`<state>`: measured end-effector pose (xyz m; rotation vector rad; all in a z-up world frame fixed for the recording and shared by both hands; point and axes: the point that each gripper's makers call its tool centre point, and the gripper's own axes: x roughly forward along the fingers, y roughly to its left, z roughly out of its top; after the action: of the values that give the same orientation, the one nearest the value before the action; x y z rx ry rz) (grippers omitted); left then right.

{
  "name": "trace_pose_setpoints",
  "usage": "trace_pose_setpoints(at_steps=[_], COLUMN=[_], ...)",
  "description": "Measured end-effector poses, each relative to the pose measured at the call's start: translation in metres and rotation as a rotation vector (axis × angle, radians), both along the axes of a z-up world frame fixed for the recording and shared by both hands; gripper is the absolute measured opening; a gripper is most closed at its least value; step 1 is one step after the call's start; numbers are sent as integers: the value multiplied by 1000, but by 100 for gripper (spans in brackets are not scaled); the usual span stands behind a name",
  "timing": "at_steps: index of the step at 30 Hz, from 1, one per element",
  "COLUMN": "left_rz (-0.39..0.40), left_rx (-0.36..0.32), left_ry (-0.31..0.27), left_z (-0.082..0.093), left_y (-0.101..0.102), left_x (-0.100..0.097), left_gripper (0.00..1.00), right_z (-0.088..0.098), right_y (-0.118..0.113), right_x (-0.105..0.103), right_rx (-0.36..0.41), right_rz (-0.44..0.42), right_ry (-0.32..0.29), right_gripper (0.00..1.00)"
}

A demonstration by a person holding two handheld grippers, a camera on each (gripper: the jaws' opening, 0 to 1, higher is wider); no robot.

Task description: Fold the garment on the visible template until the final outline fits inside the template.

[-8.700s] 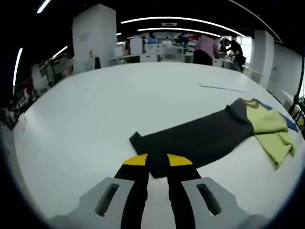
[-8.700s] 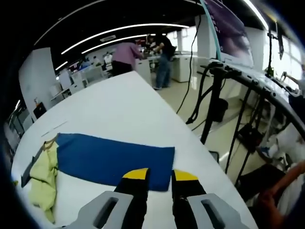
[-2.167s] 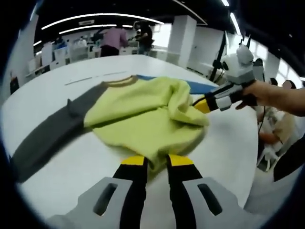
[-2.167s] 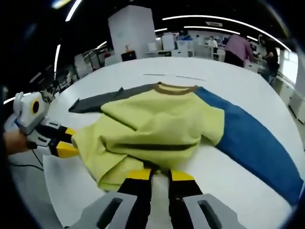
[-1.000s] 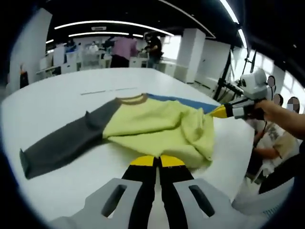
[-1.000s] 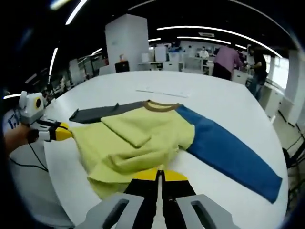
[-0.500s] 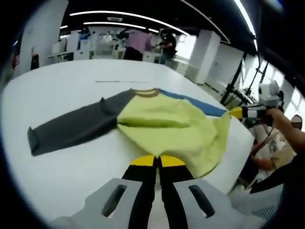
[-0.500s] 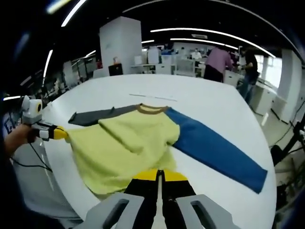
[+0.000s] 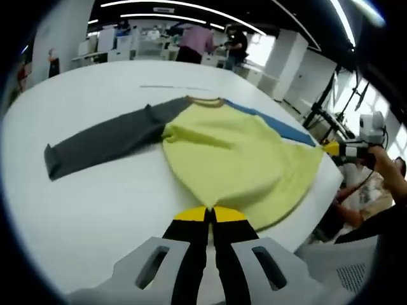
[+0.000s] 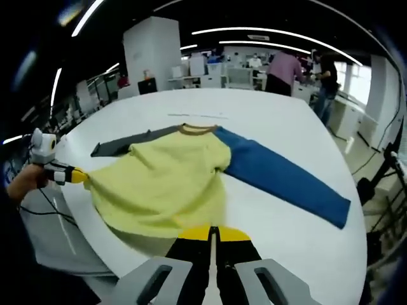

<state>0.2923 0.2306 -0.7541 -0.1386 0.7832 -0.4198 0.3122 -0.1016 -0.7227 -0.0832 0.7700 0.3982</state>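
Both grippers, the left gripper [image 9: 210,215] and right gripper [image 10: 213,233], were pinched closed on the hem corners of the garment [image 10: 162,184], which lay spread ahead of them on the table [image 9: 95,190]. The hem probably overhung the table's near edge, so a slipped pinch could let it slide off.

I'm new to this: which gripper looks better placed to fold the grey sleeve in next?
Probably the left gripper. It pinches the shirt hem on the side where the grey sleeve lies. The right gripper holds the hem nearer the blue sleeve.
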Motion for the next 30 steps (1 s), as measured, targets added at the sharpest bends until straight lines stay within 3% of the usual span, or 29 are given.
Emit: trace_pose_setpoints(at_steps=[3,12,30], left_rz=[-6,13,28], left_rx=[39,63,106], left_ry=[30,107,158], left_z=[-8,-32,-51], left_y=[5,15,27], left_x=[-5,-17,-30], left_gripper=[0,0,0], right_z=[-5,-31,-76], right_y=[-3,-10,-9], right_x=[-7,-30,-75], right_rx=[-11,-33,-50], right_rz=[0,-7,-17], right_ry=[20,103,251], right_gripper=[0,0,0])
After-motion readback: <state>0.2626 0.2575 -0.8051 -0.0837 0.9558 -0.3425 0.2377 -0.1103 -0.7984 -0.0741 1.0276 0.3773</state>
